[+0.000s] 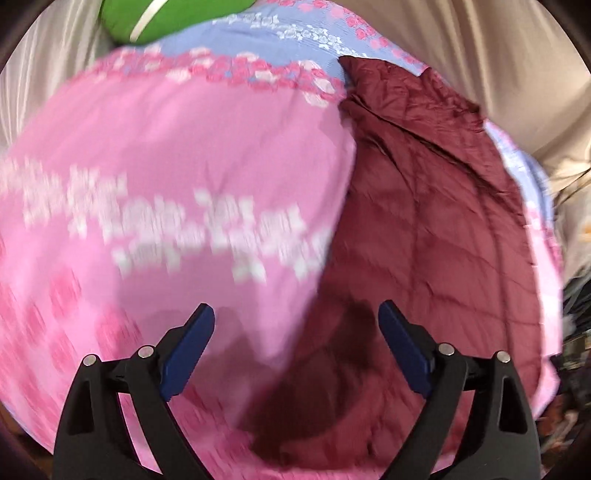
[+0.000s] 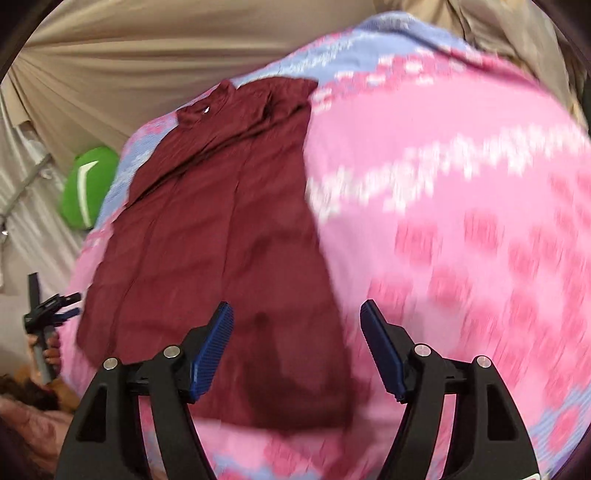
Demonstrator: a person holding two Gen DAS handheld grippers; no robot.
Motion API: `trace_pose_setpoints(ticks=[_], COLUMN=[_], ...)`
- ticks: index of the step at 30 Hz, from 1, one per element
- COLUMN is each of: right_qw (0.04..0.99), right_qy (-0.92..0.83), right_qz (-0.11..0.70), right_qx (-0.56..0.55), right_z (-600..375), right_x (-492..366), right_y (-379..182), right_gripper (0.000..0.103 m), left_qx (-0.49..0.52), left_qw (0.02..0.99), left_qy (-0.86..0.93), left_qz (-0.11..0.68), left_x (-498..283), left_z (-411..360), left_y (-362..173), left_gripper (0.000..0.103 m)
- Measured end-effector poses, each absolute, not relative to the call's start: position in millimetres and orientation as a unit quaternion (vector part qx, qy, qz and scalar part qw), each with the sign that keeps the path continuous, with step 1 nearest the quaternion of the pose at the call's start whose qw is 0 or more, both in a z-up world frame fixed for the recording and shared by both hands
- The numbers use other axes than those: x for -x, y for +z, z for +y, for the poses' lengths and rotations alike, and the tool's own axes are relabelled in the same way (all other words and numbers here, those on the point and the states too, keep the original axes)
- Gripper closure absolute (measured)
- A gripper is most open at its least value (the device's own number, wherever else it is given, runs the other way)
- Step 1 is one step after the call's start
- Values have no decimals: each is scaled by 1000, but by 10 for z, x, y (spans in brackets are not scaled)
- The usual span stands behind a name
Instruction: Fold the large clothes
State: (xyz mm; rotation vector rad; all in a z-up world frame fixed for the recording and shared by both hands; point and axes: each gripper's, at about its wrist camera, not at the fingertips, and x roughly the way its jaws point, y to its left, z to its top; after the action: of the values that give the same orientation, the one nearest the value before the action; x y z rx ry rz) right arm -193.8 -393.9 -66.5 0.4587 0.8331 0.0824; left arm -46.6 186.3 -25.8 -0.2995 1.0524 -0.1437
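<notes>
Left wrist view: the left gripper (image 1: 295,314) hangs with its jaws spread wide and nothing between the blue ribbed pads (image 1: 188,356), above a maroon shirt (image 1: 424,206) laid flat on a pink spread (image 1: 166,147). The shirt is thin, creased cloth, falling in long folds; it fills the right half of the picture and runs from the far right down to just under the right-hand finger. The spread is patterned with white and deeper pink flowers, blurred here, and turns pale blue at its far edge. A green cushion (image 1: 166,18) with a white stripe sits at the far left, against beige draped cloth (image 1: 480,55).

Right wrist view: the right gripper (image 2: 297,315) is likewise wide open and empty, its blue pads (image 2: 210,356) clear of the cloth. Here the shirt (image 2: 221,221) lies left of centre, its collar (image 2: 199,107) at the far end and its near hem under and between the fingers. Only this view shows the collar, the whole length of the shirt and, at the left edge, the other gripper (image 2: 61,306) held in a hand (image 2: 51,352) beside the spread (image 2: 461,221). The cushion (image 2: 86,188) shows far left.
</notes>
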Motion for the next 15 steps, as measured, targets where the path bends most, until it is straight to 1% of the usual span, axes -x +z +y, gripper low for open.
trace_pose_setpoints(ticks=[3,6,9,10,11,12,13,14,15], right_qw=[883,882,884,882,881,881,881,883,886], right_qy=[57,69,85,95,99,105,105,103,99], right_qz=[412,412,394,391,388,383,379,375,368], right_qx=[-218,-219,-236,-245,-251,-258,-261,-263,-264], right_z=[-3840,-3750,-3689,-3683,-3682,-3676,-3683,-3693,-3700], right_x=[2024,2063,2088,2086,2099,2107,2115,2126,2140], right_y=[-813,-898,-930,-933,-941,-949,-954,-955,-961], right_gripper=[33,31,30,32,35,42,54,63,78], left_qx=[151,126,128,133,138,140,145,150,152], left_qw=[843,852,851,848,847,846,844,842,842], left_qy=[-82,-85,-100,-107,-113,-116,-119,-120,-121], left_qz=[509,500,500,501,501,502,503,503,504], left_x=[639,809,871,878,887,894,900,910,914], left_z=[1819,1707,1622,1600,1580,1564,1546,1544,1536], left_y=[-357,-375,-386,-380,-373,-368,-368,-369,-371], left_gripper=[15,11,11,14,23,30,42,58,67])
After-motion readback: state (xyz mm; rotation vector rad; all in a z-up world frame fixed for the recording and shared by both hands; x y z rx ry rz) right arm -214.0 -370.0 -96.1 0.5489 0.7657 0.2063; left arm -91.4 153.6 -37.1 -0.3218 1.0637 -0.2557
